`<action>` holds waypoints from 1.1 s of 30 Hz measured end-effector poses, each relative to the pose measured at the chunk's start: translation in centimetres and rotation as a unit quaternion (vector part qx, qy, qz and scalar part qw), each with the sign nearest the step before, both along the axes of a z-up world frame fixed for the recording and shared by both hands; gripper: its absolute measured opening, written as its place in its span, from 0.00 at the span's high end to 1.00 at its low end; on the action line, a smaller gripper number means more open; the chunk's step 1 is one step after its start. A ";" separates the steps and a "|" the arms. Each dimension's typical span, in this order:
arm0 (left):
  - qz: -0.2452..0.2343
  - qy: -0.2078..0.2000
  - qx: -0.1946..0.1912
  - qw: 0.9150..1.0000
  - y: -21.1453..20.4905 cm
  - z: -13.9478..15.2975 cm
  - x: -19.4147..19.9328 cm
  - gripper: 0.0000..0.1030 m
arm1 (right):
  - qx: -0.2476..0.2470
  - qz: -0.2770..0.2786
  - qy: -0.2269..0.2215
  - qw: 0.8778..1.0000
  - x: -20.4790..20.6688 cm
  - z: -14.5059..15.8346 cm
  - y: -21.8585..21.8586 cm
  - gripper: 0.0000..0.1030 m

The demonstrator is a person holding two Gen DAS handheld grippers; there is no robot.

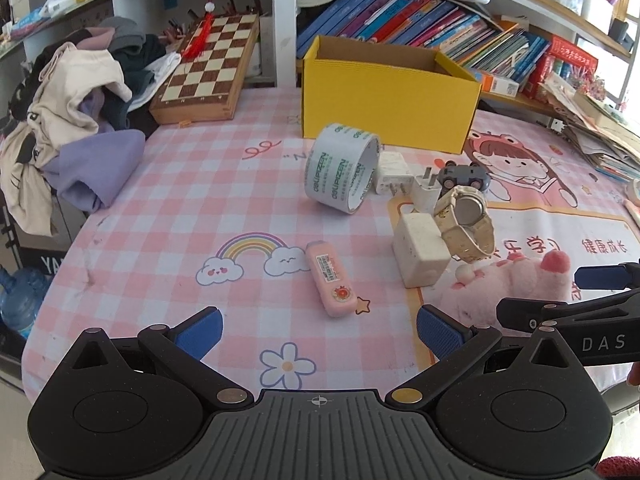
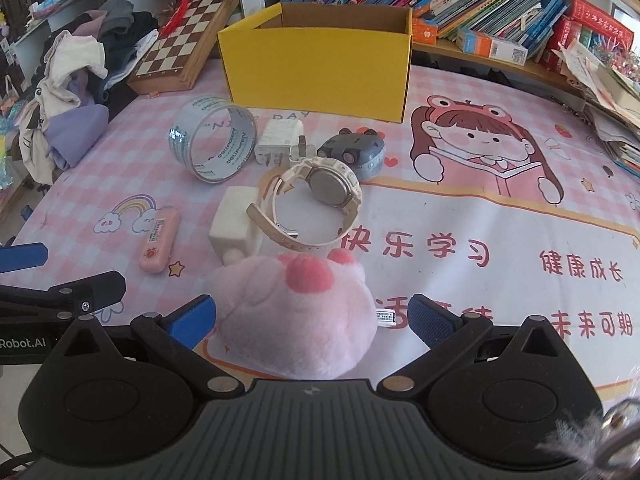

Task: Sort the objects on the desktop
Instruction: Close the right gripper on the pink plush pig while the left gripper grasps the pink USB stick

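1. The right gripper (image 2: 310, 316) is standing wide open around the plush (image 2: 296, 320), one blue pad on each side and neither yet pressing the fur. Nothing is held.
2. To do this grasp well, I would judge that the jaws should be closing low across the plush's broad middle, since soft fur is likely to compress and slip if pinched only at the top.
3. The plush's near edge is reaching under the gripper body, so the grip point is looking deep enough already; pushing further forward is risking a nudge to the watch (image 2: 316, 204), which is lying just beyond the plush and leaning on the white block (image 2: 234, 220).
4. The box (image 2: 320, 76) is sitting at the far side of the table (image 2: 500, 208), open side up, past the tape (image 2: 212, 144), charger (image 2: 278, 138) and grey toy (image 2: 358, 152). It is probably where the plush is going, so a lift clear of that cluster will be needed.
5. The left gripper (image 1: 318, 330) is also gaping open and empty, hovering low over bare cloth with the pink case (image 1: 331, 278) just ahead of it.
6. Both grippers are sitting side by side, level, pointing toward the box.
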State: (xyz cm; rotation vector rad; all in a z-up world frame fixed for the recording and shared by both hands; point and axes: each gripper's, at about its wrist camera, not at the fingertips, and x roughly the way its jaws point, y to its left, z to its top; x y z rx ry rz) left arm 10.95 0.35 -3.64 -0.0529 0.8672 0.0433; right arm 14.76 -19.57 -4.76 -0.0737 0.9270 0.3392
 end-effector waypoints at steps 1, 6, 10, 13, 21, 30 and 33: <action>0.002 0.003 0.000 1.000 0.0 -0.1 0.1 0.00 | 0.000 0.001 0.002 1.000 0.2 -0.1 0.0 0.00; 0.011 0.015 -0.005 1.000 0.1 -0.5 0.7 0.00 | -0.001 0.007 0.014 1.000 0.8 -0.6 0.0 0.00; 0.016 0.022 -0.005 1.000 0.1 -0.8 1.1 0.00 | 0.004 0.013 0.026 1.000 1.5 -1.0 0.0 0.00; 0.018 0.022 -0.008 1.000 0.2 -1.0 1.5 0.00 | 0.008 0.015 0.034 0.999 2.0 -1.2 -0.1 0.00; 0.020 0.030 -0.017 0.999 0.1 -1.6 2.9 0.00 | 0.024 0.038 0.033 0.998 2.5 -0.6 -0.7 0.23; 0.011 0.035 0.017 0.999 -1.4 -2.7 5.9 0.16 | 0.040 0.063 0.040 0.996 3.2 -0.2 -1.5 0.35; 0.018 0.059 0.014 0.998 -1.3 -3.6 6.7 0.34 | 0.043 0.067 0.050 0.996 3.7 -0.5 -1.8 0.32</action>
